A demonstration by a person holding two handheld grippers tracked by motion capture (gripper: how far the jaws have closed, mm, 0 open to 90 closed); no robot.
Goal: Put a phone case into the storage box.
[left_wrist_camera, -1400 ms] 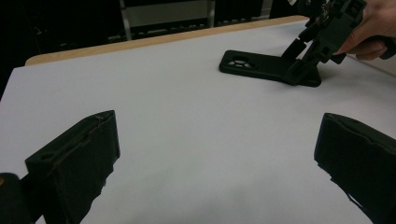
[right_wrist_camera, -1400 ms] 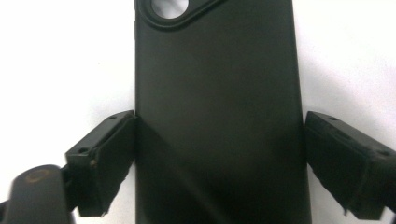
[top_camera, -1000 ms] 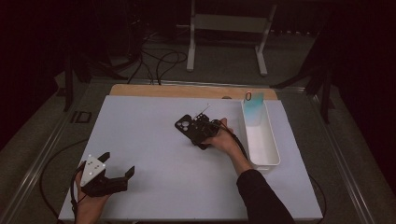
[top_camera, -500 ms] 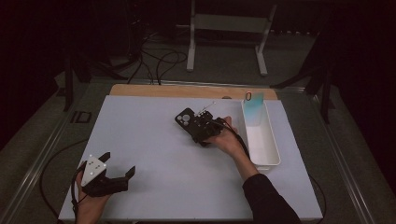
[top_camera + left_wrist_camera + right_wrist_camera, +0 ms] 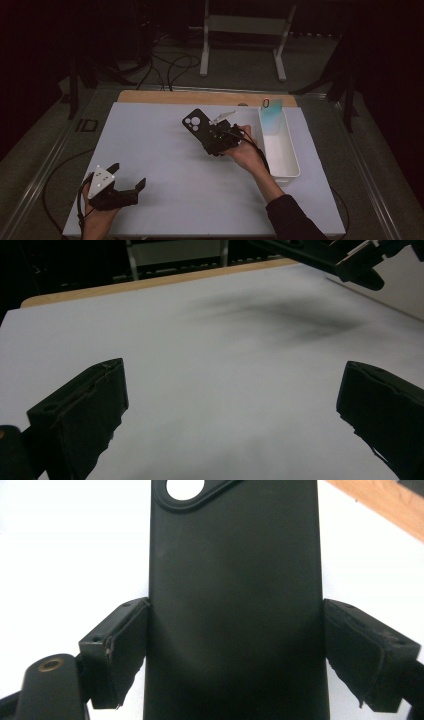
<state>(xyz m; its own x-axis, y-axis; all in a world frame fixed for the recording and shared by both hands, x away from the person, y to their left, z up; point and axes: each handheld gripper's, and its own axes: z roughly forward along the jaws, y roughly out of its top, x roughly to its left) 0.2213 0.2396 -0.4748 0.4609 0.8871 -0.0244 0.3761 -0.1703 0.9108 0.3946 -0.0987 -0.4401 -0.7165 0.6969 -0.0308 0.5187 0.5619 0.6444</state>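
Carried slightly leftward since a second ago: flat black phone case with round camera cutouts [image 5: 201, 127], clamped across its width in right tool [image 5: 216, 142], above mid-bench. Nearest, at front-left corner, left tool [image 5: 129, 184] resting with jaws wide apart. Beyond, long white plastic tray [image 5: 288, 162] along white bench [image 5: 155, 150] right edge.

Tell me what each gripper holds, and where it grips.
Right gripper clamps the black phone case across its two long edges, near the end away from the camera cutout. Left gripper holds nothing.
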